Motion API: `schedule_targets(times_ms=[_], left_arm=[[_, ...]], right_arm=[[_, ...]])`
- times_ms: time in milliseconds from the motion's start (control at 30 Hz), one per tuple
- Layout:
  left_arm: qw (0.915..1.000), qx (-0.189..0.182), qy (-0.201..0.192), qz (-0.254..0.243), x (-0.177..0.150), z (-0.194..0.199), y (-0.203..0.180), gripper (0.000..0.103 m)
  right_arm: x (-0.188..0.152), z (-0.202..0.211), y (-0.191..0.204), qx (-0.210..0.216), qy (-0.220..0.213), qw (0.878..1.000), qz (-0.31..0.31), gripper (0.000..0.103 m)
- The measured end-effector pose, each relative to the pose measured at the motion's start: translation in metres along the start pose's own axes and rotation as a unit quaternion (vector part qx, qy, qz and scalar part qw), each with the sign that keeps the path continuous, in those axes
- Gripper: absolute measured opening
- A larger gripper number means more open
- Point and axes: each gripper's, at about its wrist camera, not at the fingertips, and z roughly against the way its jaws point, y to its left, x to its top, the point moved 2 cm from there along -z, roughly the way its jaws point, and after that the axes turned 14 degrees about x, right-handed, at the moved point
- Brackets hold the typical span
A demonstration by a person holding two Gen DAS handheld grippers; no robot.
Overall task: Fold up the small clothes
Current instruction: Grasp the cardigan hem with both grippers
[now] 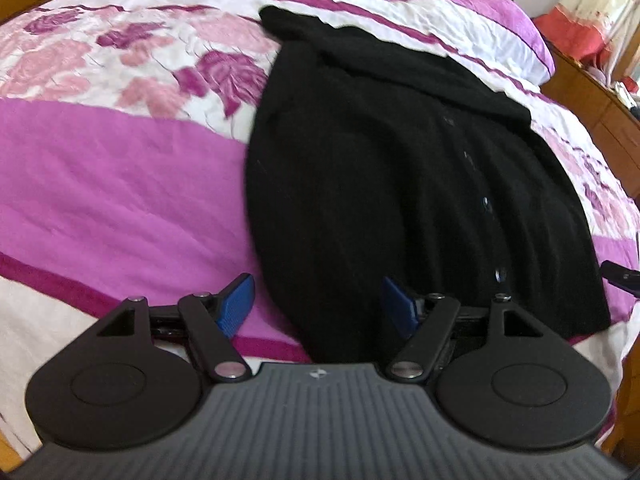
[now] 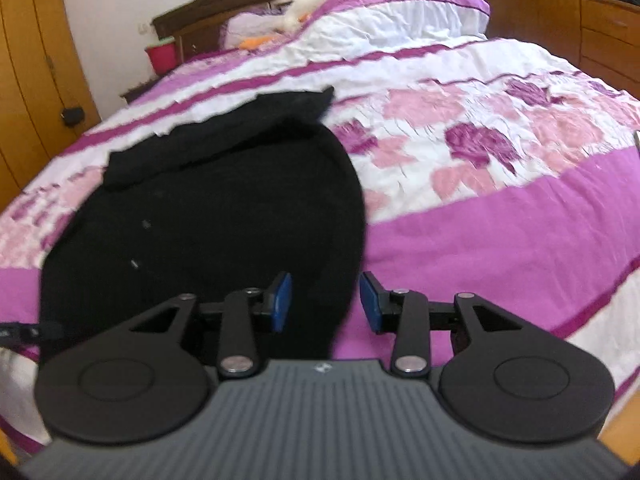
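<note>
A black buttoned garment (image 1: 400,168) lies spread on the purple, pink and white bedspread (image 1: 120,184). In the left wrist view my left gripper (image 1: 316,304) is open, its blue pads (image 1: 236,304) straddling the garment's near left hem corner. In the right wrist view the same garment (image 2: 216,216) lies left of centre. My right gripper (image 2: 326,300) is open with its pads (image 2: 282,300) astride the garment's near right hem edge. Neither holds cloth. The other gripper's tip shows at the right edge of the left wrist view (image 1: 622,276).
The bedspread (image 2: 480,216) stretches to the right of the garment. Pillows (image 2: 400,4) and a wooden headboard (image 2: 192,16) are at the far end. A wooden dresser (image 2: 580,28) stands on the right, a wardrobe (image 2: 28,80) on the left.
</note>
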Motion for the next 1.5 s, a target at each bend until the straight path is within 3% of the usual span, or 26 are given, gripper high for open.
schedule_targets(times_ms=[200, 300, 400, 533, 700, 767, 833, 933, 1167, 1300, 1400, 1500], left_arm=[[0.9979, 0.036, -0.021, -0.049, -0.019, 0.002, -0.015, 0.076], [0.9961, 0.048, -0.027, -0.069, -0.026, 0.001, -0.02, 0.078], [0.9969, 0.044, -0.019, -0.063, -0.025, -0.003, -0.019, 0.081], [0.9976, 0.027, -0.01, -0.063, -0.025, -0.01, -0.024, 0.096], [0.9971, 0.025, -0.042, -0.058, -0.031, -0.01, -0.029, 0.094], [0.997, 0.026, -0.05, -0.054, -0.031, -0.008, -0.027, 0.088], [0.9968, 0.025, -0.057, -0.05, -0.031, -0.006, -0.025, 0.07], [0.9972, 0.024, -0.059, -0.039, -0.03, -0.005, -0.022, 0.051], [0.9975, 0.023, -0.057, -0.035, -0.032, -0.009, -0.019, 0.051], [0.9968, 0.027, -0.062, -0.044, -0.033, -0.009, -0.021, 0.049], [0.998, 0.001, -0.056, -0.029, -0.033, -0.004, -0.017, 0.019], [0.998, -0.024, -0.057, -0.004, -0.029, 0.005, -0.012, 0.01]], right_arm=[[-0.021, -0.009, -0.008, 0.056, 0.019, 0.998, -0.035, 0.042], [-0.028, -0.012, -0.007, 0.062, 0.02, 0.997, -0.034, 0.042], [-0.03, -0.014, -0.01, 0.069, 0.015, 0.997, -0.036, 0.042], [-0.033, -0.013, -0.013, 0.082, 0.008, 0.996, -0.038, 0.042], [-0.036, -0.011, -0.014, 0.086, -0.002, 0.996, -0.037, 0.042], [-0.038, -0.011, -0.013, 0.088, -0.004, 0.996, -0.027, 0.042], [-0.04, -0.01, -0.011, 0.088, -0.005, 0.996, -0.018, 0.042], [-0.042, -0.009, -0.008, 0.086, -0.011, 0.996, -0.016, 0.043], [-0.045, -0.01, 0.0, 0.077, -0.011, 0.997, 0.016, 0.043], [-0.046, -0.009, -0.004, 0.08, -0.016, 0.997, 0.002, 0.024], [-0.045, -0.006, -0.007, 0.098, -0.024, 0.995, -0.019, 0.012], [-0.042, 0.002, -0.011, 0.121, -0.041, 0.991, -0.041, 0.01]])
